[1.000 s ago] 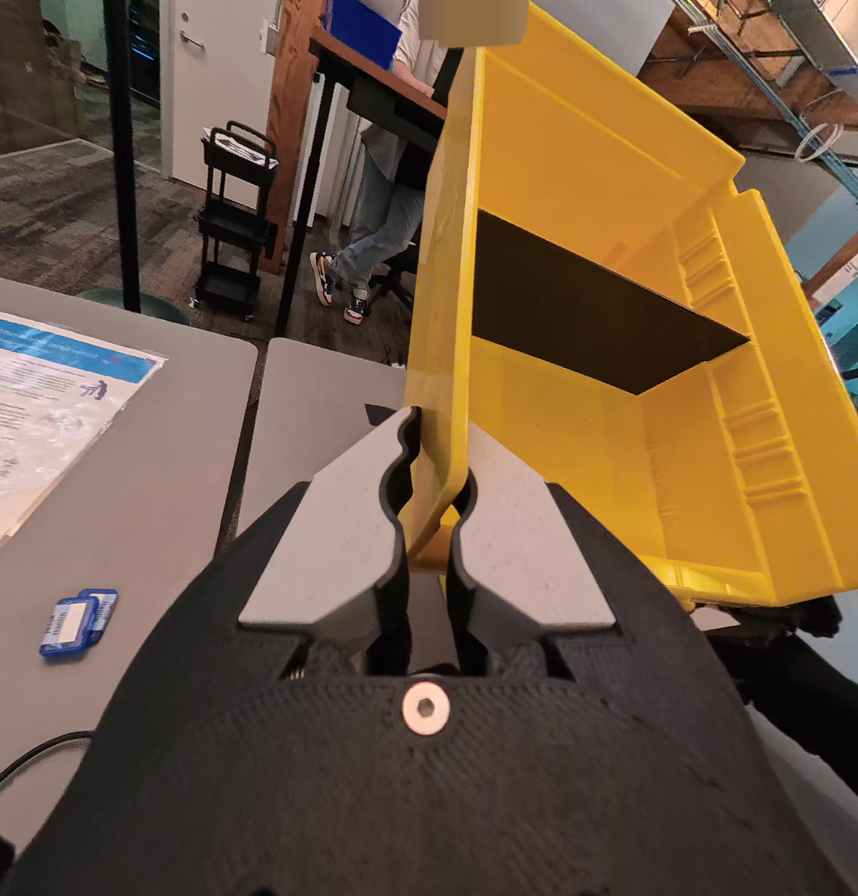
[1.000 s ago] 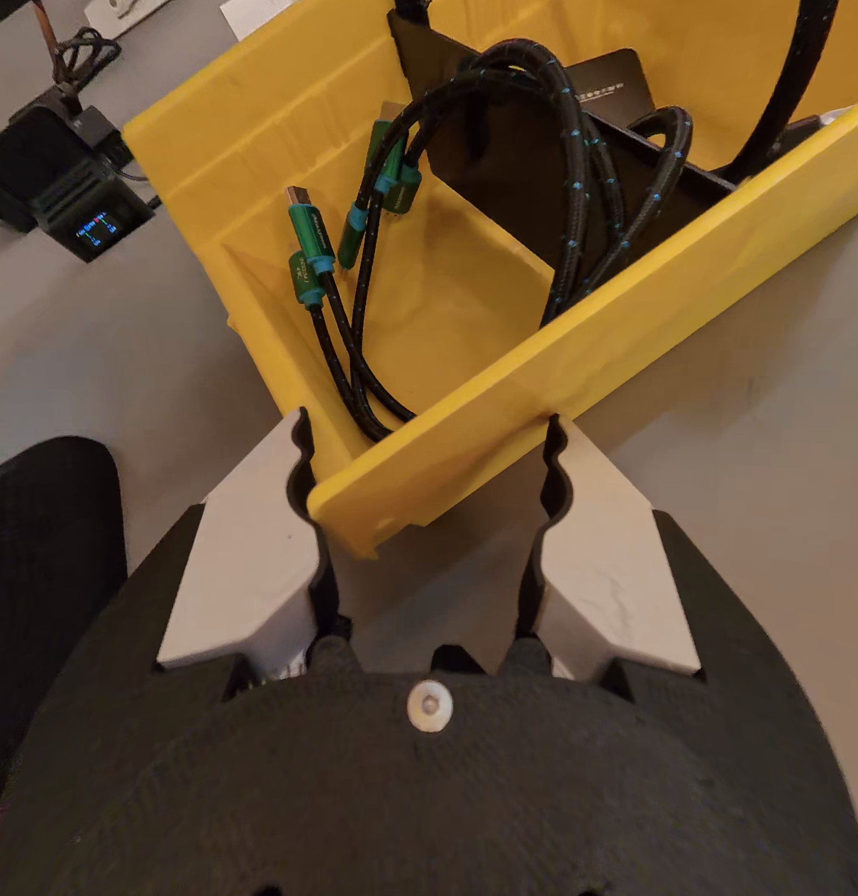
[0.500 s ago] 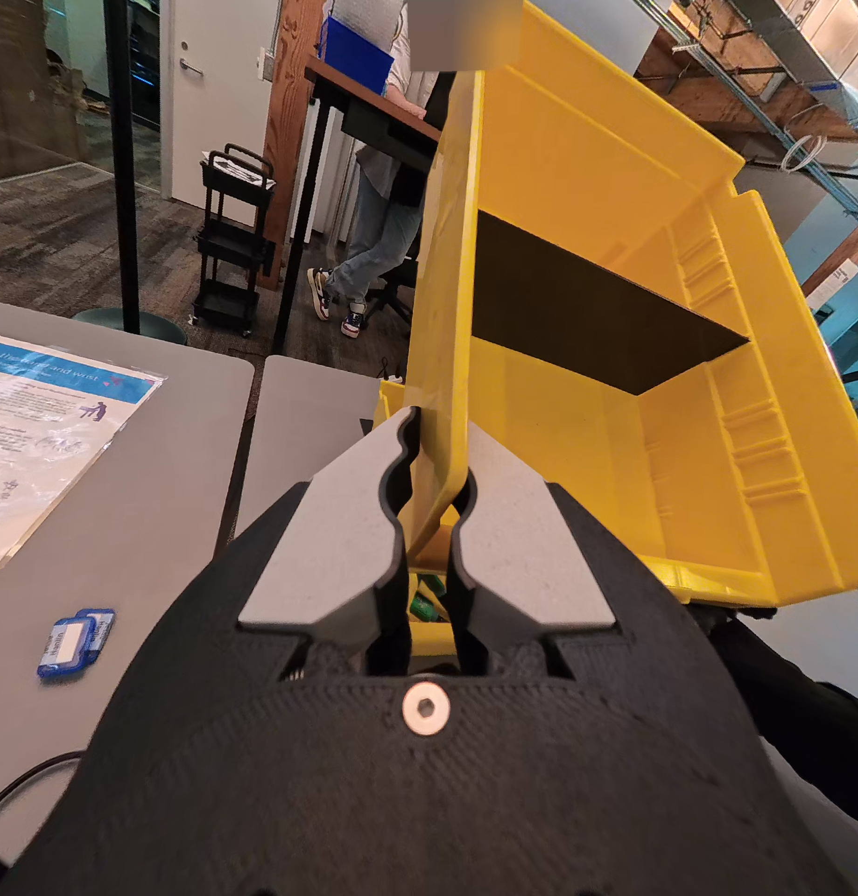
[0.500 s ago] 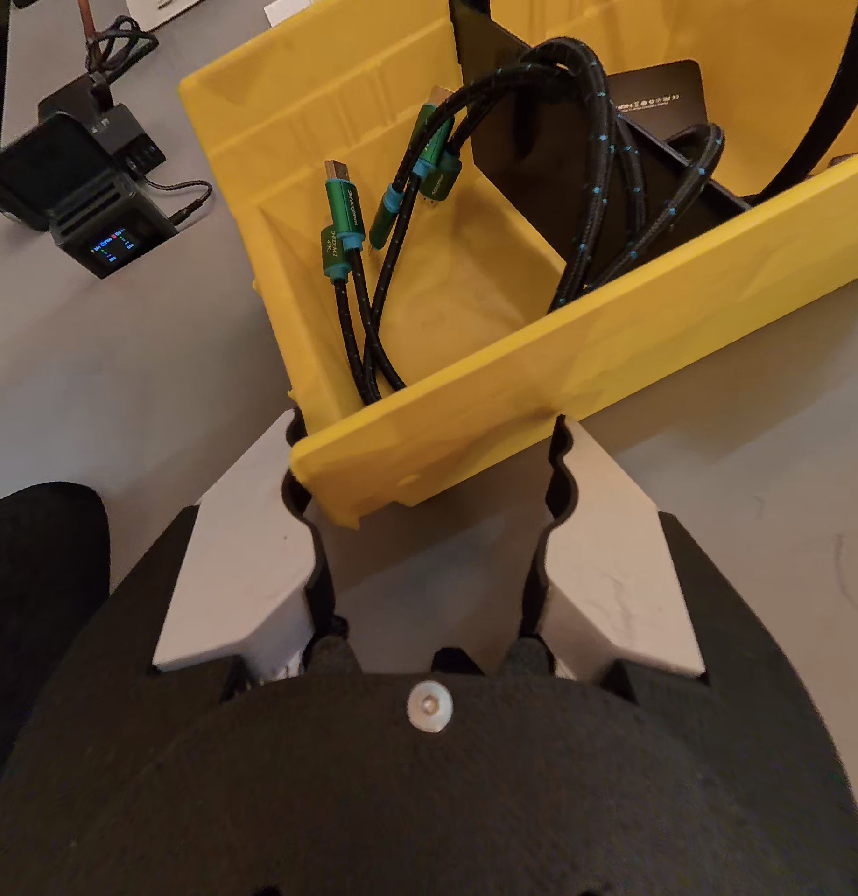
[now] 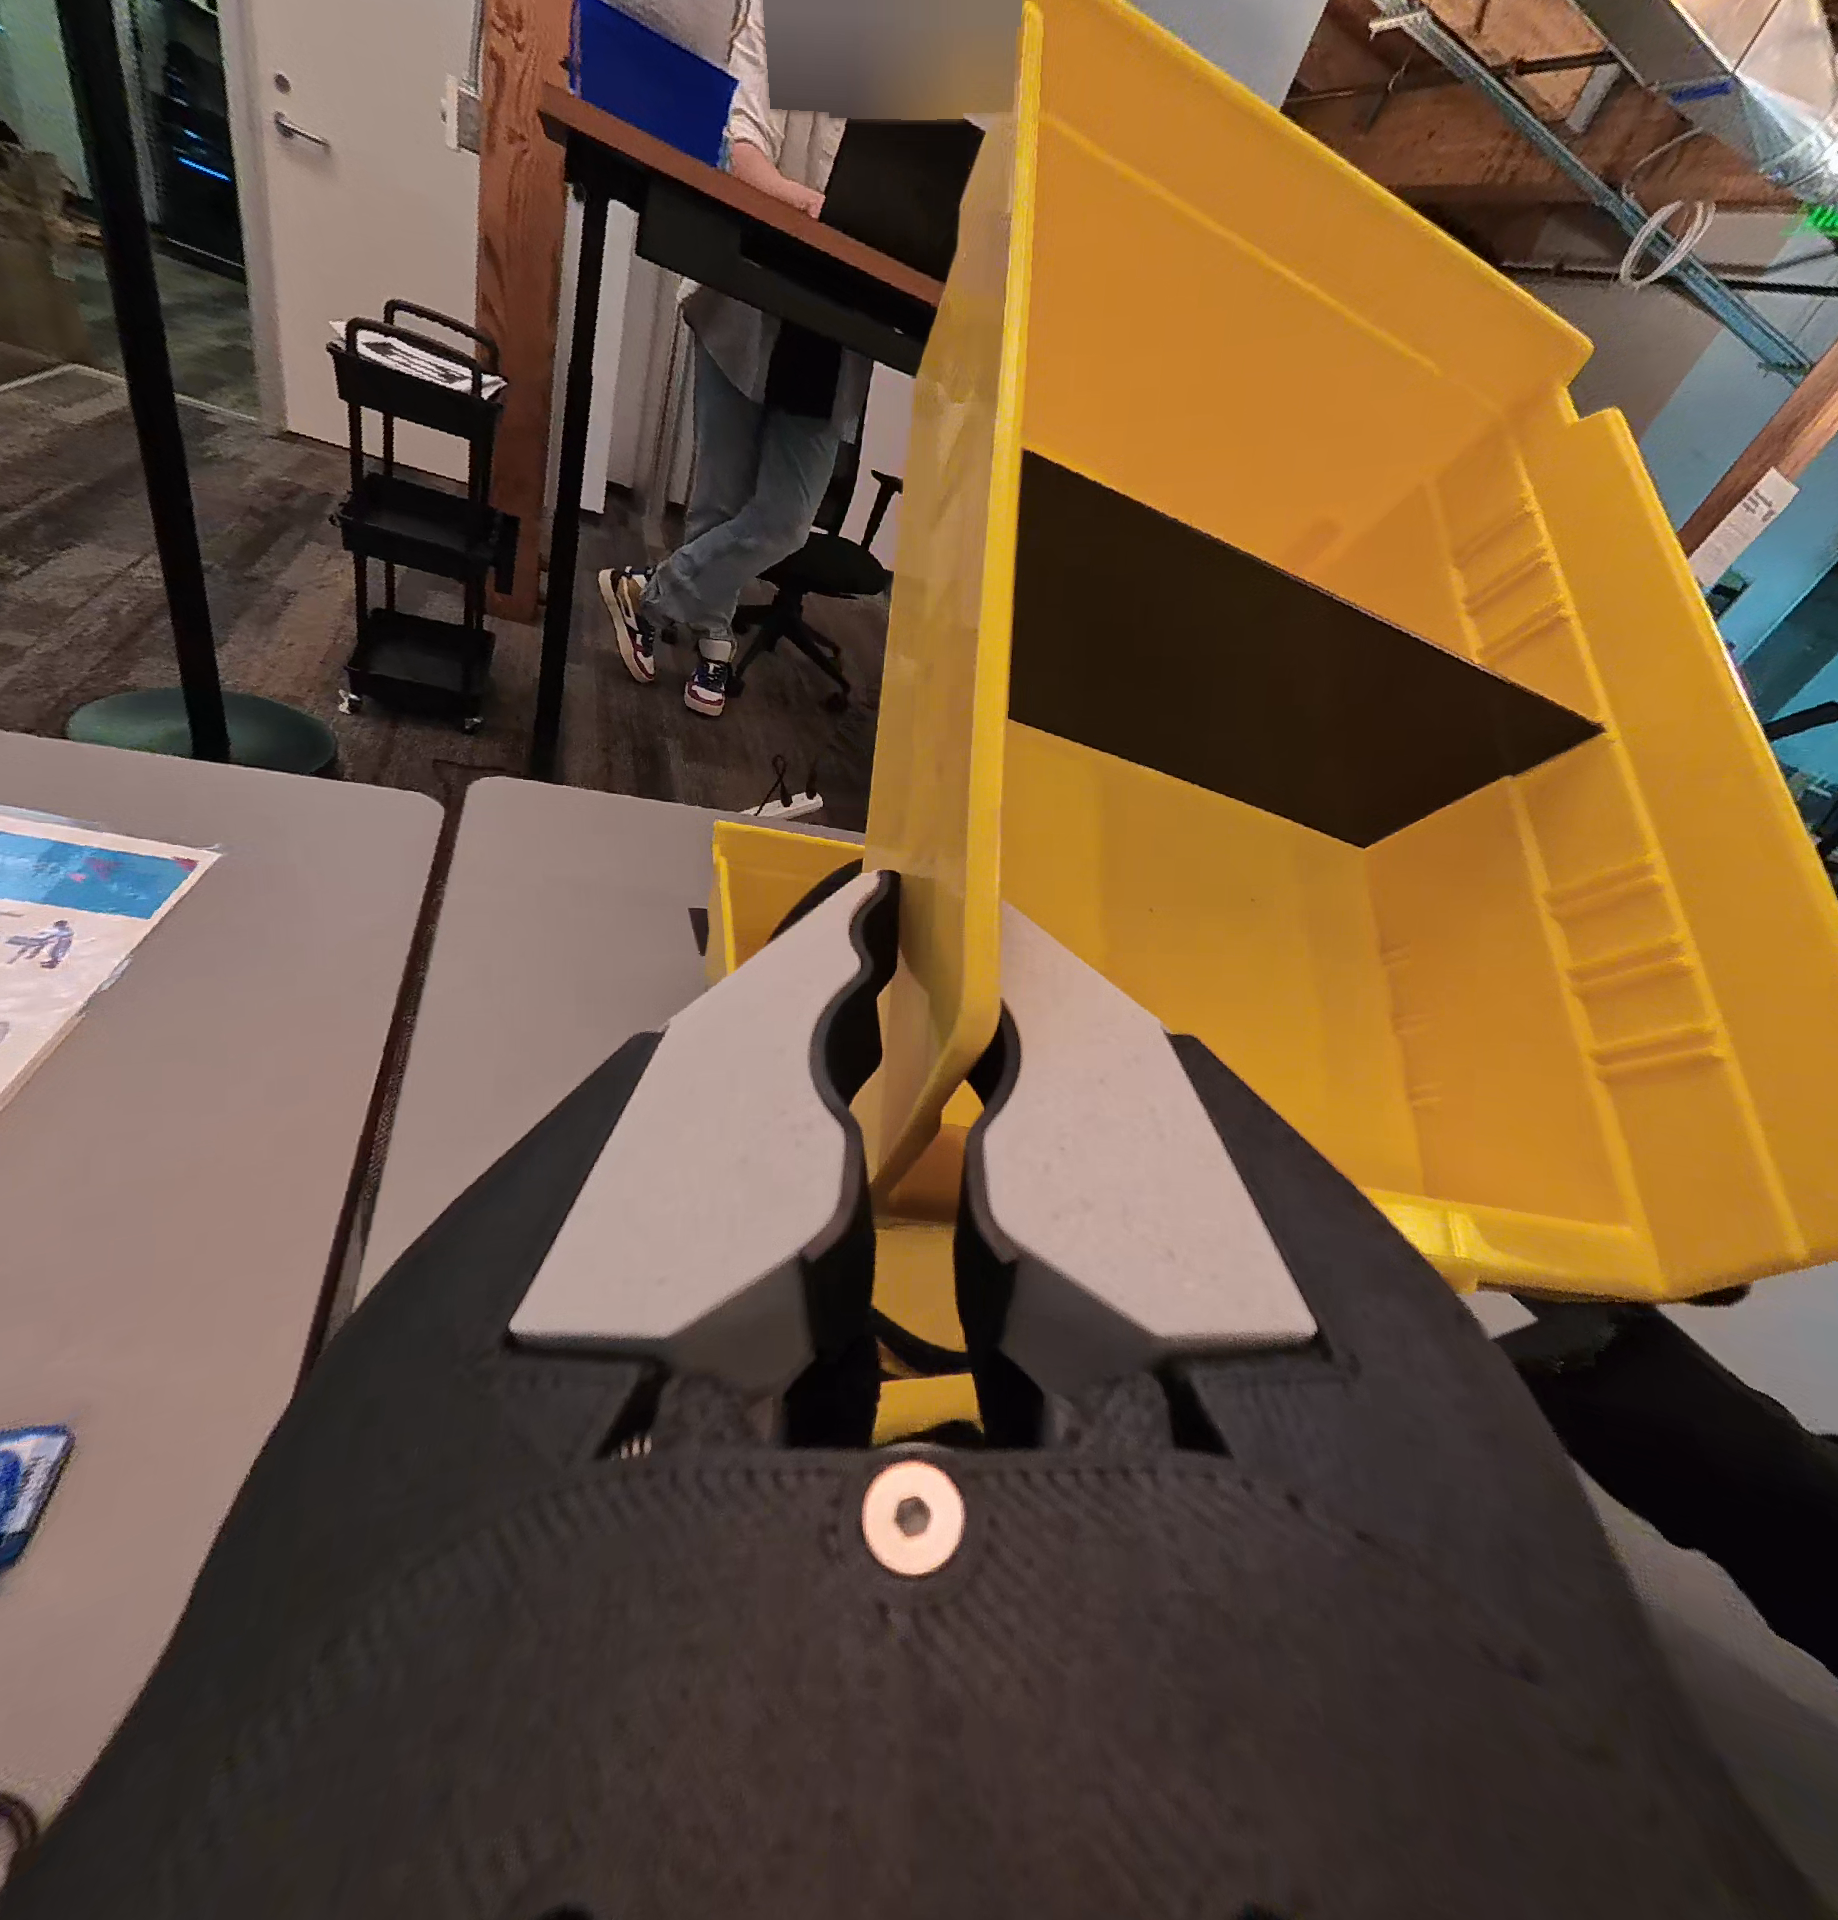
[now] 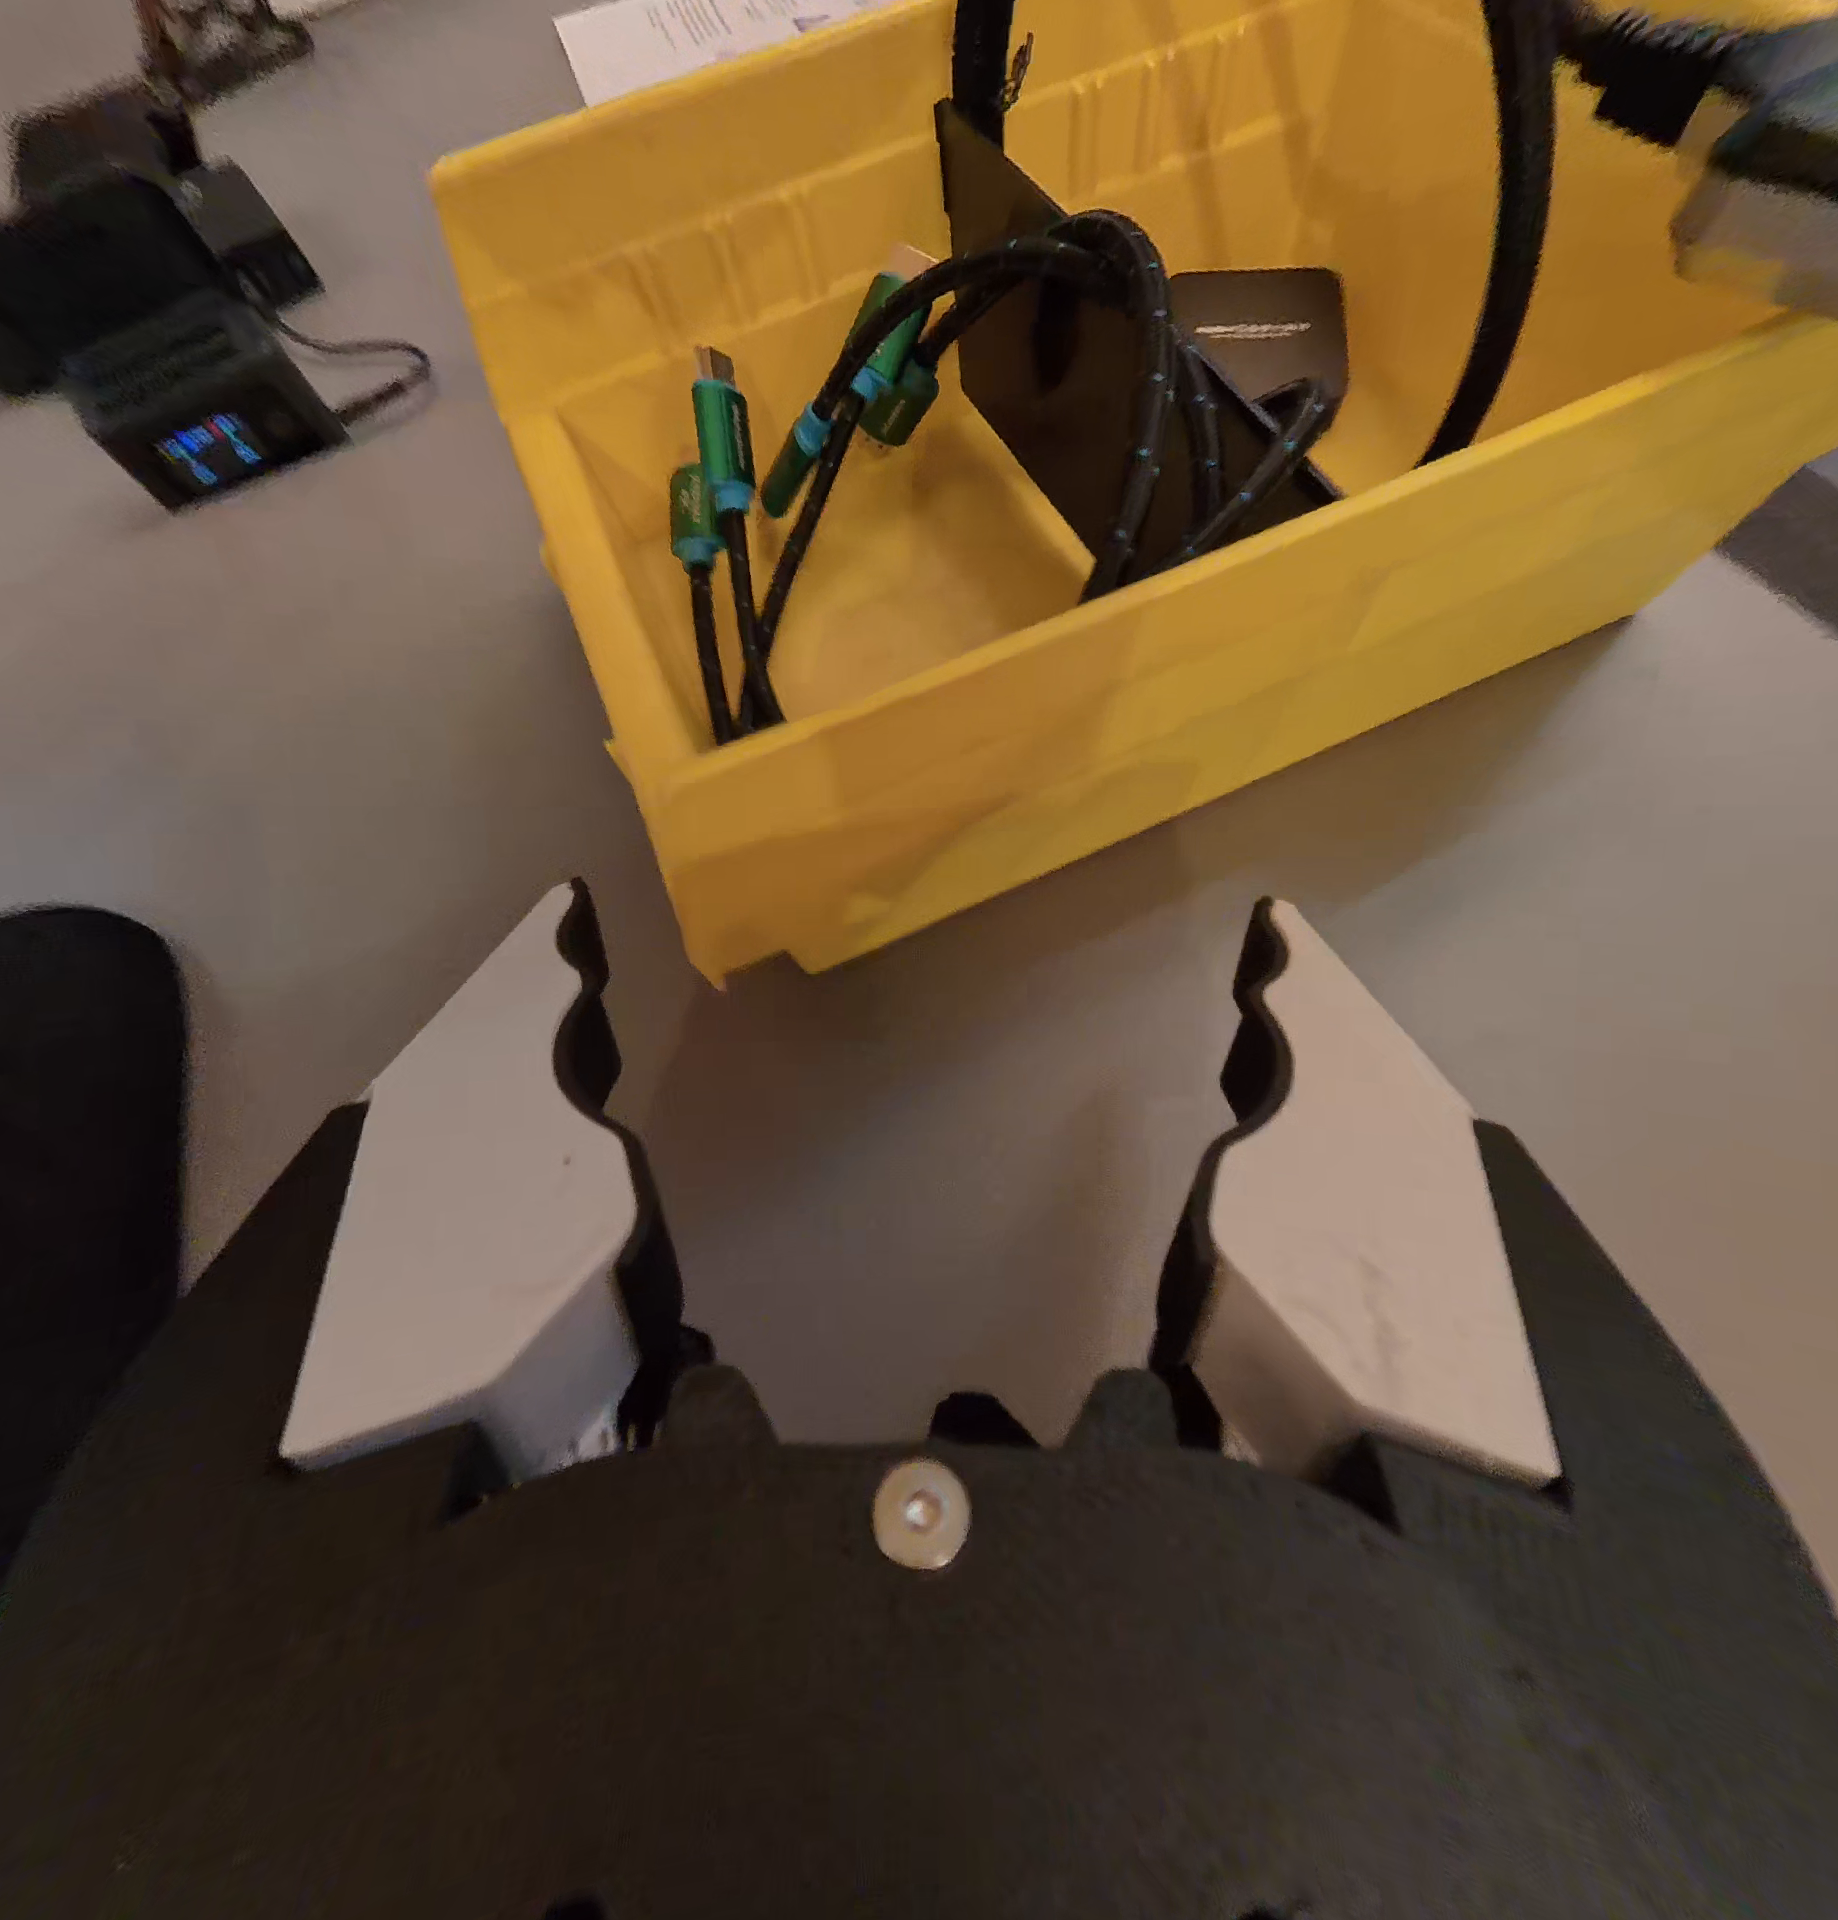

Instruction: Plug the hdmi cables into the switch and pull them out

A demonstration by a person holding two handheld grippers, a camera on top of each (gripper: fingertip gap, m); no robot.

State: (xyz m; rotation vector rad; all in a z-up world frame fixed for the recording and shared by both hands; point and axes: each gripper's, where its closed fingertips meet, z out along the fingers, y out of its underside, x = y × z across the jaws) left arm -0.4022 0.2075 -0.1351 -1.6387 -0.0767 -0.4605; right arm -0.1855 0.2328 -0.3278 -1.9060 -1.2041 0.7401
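Note:
My left gripper (image 5: 946, 935) is shut on the side wall of an empty yellow bin (image 5: 1258, 987) with a black divider (image 5: 1258, 665) and holds it tilted above the table. A second yellow bin (image 6: 1102, 727) stands on the grey table; its corner also shows in the left wrist view (image 5: 780, 894). It holds black braided HDMI cables (image 6: 1154, 416) with green plugs (image 6: 723, 436) draped over a black divider, and a black switch box (image 6: 1263, 327) behind it. My right gripper (image 6: 917, 904) is open and empty, just short of this bin's near corner.
A black device with a lit screen (image 6: 198, 416) sits left of the bin. A laminated sheet (image 5: 42, 935) and blue cards (image 5: 1, 1496) lie on the left table. A person (image 5: 759, 488) stands at a desk beyond, beside a black cart (image 5: 416, 520). My hands' fingertips stand some 30 cm from each other.
My right gripper has drawn back from the bin with the cables, still open. My left gripper, still shut on the empty bin, has shifted so the second bin now shows below it.

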